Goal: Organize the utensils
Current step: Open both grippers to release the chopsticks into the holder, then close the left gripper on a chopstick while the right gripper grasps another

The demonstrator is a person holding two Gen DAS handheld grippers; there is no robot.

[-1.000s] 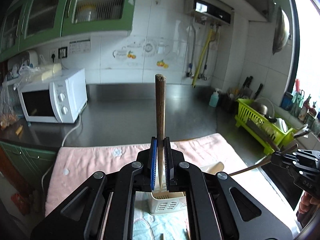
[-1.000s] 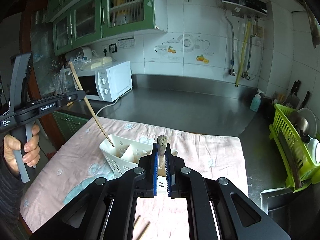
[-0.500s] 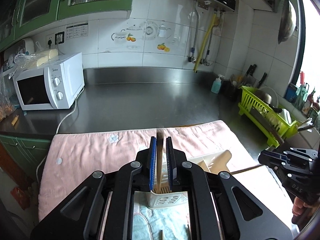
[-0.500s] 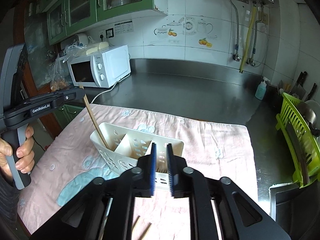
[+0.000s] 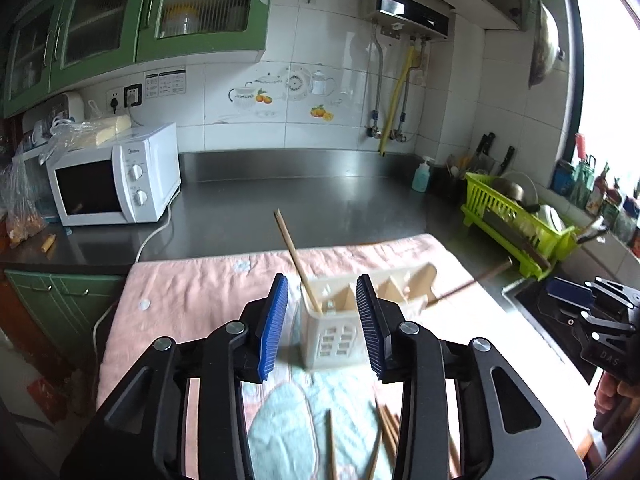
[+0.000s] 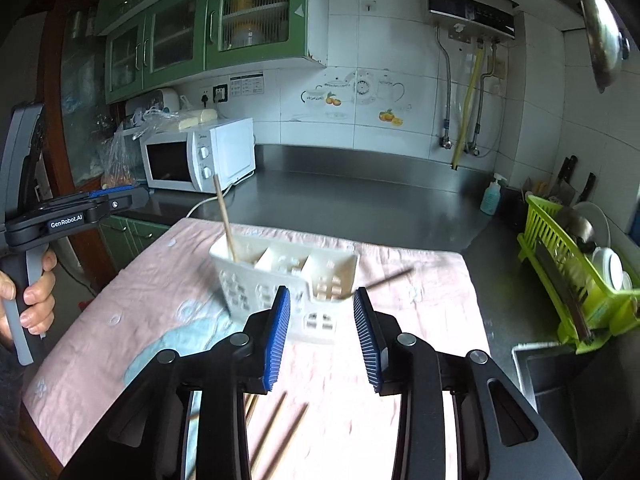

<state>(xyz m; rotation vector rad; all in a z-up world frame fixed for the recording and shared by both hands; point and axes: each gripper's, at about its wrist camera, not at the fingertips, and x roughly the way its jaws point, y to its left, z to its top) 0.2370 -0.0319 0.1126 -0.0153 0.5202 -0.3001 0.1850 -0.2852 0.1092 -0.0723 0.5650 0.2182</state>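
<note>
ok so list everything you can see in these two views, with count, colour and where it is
utensil caddy: one, white, on the pink cloth, three compartments
chopsticks in caddy: two, wooden; one upright in the left end compartment, one blurred, leaning out of the right end
loose chopsticks: several, wooden, on the cloth near the grippers
cloth: one, pink with a blue patch, on the counter
microwave: one, white, back left
dish rack: one, lime green, right
soap bottle: one, blue, back right
left gripper: open, blue pads
right gripper: open, blue pads
left hand: grips the left handle
</note>
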